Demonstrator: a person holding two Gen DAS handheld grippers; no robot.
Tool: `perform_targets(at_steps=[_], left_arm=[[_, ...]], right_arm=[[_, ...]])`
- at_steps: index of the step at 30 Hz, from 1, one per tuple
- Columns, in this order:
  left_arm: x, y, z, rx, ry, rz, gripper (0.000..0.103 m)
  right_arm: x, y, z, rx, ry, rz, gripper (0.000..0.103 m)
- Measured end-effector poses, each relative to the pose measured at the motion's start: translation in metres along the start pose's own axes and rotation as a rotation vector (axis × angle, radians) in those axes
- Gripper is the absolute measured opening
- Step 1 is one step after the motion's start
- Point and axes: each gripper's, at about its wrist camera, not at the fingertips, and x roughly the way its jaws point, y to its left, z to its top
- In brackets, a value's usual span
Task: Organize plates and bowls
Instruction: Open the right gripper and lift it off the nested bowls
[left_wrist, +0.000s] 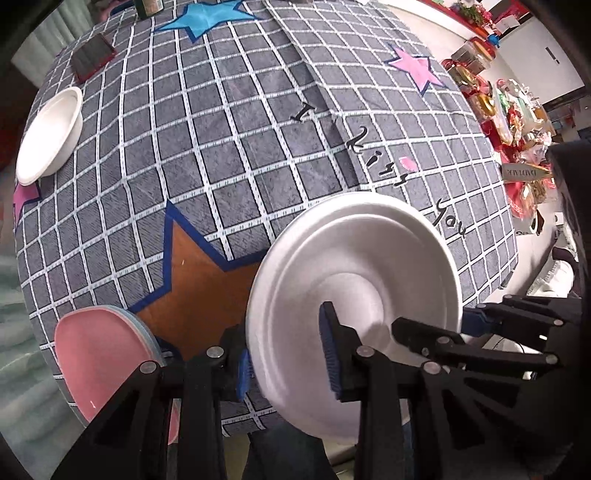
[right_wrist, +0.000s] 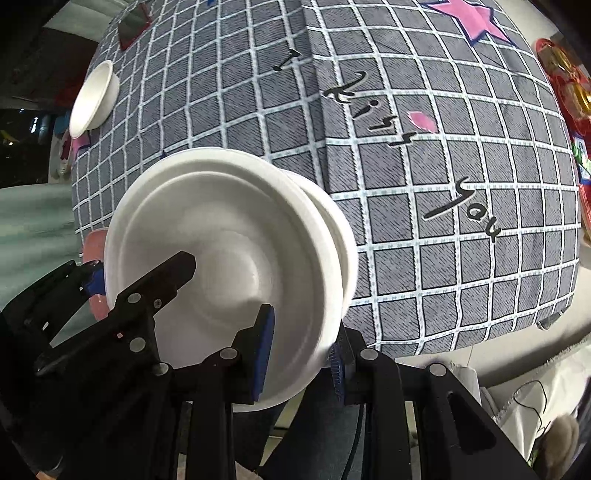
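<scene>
Bowls (right_wrist: 236, 266) nested at the worktop's (left_wrist: 258, 147) near edge: right gripper (right_wrist: 301, 354) jaws clamp their right rim, left gripper (left_wrist: 288, 354) jaws straddle the left rim, barely parted.

The tablecloth (left_wrist: 229, 155) is grey with a white grid, printed with blue, pink and orange stars and black script. The bowls (left_wrist: 354, 280) are white; the plate (left_wrist: 99, 362) is pink, perhaps over a pale blue one.

left tool (left_wrist: 286, 360) jaws parted | right tool (right_wrist: 301, 360) clamped
</scene>
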Motion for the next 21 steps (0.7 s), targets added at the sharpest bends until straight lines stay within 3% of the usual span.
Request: perform_targets(at_steps=[4, 5, 7, 8, 9, 13, 14, 15, 16, 21], left_arm=[[0.003, 0.011, -0.003, -0.035, 0.019, 0.014, 0.073], [0.001, 0.015, -0.004, -0.046, 0.016, 0.006, 0.075], [-0.002, 0.025, -0.007, -0.065, 0.010, 0.004, 0.077], [-0.003, 0.029, -0.009, -0.075, 0.009, 0.005, 0.078], [-0.004, 0.035, -0.010, -0.089, 0.010, 0.003, 0.078], [-0.005, 0.047, -0.014, -0.129, 0.019, -0.007, 0.078], [-0.005, 0.048, -0.014, -0.134, 0.021, -0.010, 0.079], [-0.006, 0.051, -0.015, -0.142, 0.023, -0.014, 0.079], [-0.006, 0.051, -0.015, -0.146, 0.022, -0.016, 0.079], [-0.015, 0.060, -0.014, -0.167, 0.002, -0.020, 0.079]], right_arm=[[0.005, -0.007, -0.003, 0.013, 0.000, -0.026, 0.031], [0.005, -0.009, -0.004, 0.018, 0.001, -0.034, 0.031], [0.006, -0.015, -0.005, 0.030, 0.005, -0.034, 0.036], [0.006, -0.018, -0.006, 0.041, 0.007, -0.031, 0.045], [0.005, -0.020, -0.006, 0.048, 0.005, -0.030, 0.061], [0.001, -0.032, -0.007, 0.070, -0.012, -0.026, 0.066], [0.001, -0.033, -0.006, 0.077, -0.011, -0.027, 0.072], [0.001, -0.034, -0.005, 0.081, -0.009, -0.028, 0.089], [0.000, -0.036, -0.005, 0.083, -0.009, -0.024, 0.093], [-0.009, -0.035, 0.002, 0.072, -0.010, -0.015, 0.093]])
